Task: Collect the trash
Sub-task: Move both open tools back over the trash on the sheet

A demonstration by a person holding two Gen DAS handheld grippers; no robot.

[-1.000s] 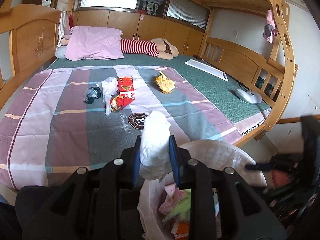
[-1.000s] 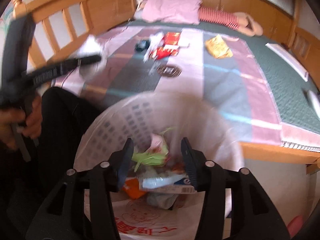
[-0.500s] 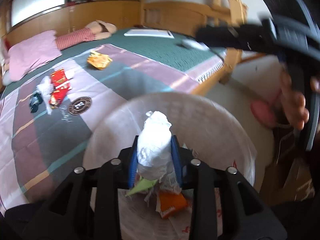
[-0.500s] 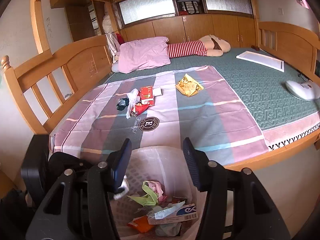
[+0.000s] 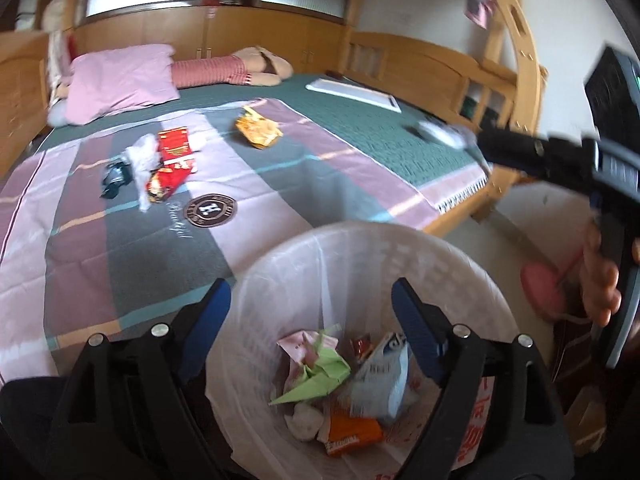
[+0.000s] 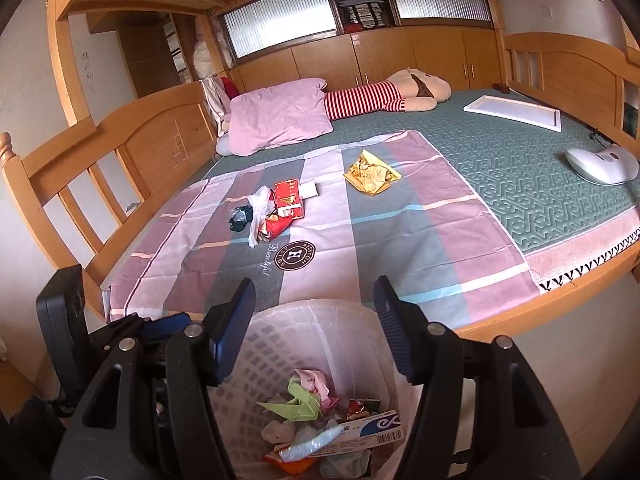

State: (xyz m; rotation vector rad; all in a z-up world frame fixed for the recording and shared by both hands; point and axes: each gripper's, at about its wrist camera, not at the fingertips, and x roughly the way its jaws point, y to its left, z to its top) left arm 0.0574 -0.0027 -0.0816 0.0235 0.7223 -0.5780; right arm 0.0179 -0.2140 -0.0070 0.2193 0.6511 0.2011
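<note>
My left gripper (image 5: 310, 312) is open and empty above a white lined trash basket (image 5: 472, 280) that holds several pieces of trash, among them a crumpled white tissue (image 5: 306, 420). My right gripper (image 6: 314, 312) is open and empty over the same basket (image 6: 264, 360). On the bed sheet lie a red packet (image 6: 287, 196), a red snack wrapper (image 6: 274, 226), a white plastic scrap (image 6: 258, 208), a dark wrapper (image 6: 240, 216) and a yellow wrapper (image 6: 370, 172). The same pile (image 5: 164, 168) and yellow wrapper (image 5: 258, 130) show in the left wrist view.
The bed has wooden rails (image 6: 72, 168) around it. A pink pillow (image 6: 280, 116), a striped plush toy (image 6: 384, 96), a white board (image 6: 514, 112) and a white device (image 6: 604, 164) lie on the green mattress. A pink slipper (image 5: 542, 284) is on the floor.
My left gripper has opened and the white tissue it held has dropped into the basket. The right gripper has lifted slightly, looking over the bed.
</note>
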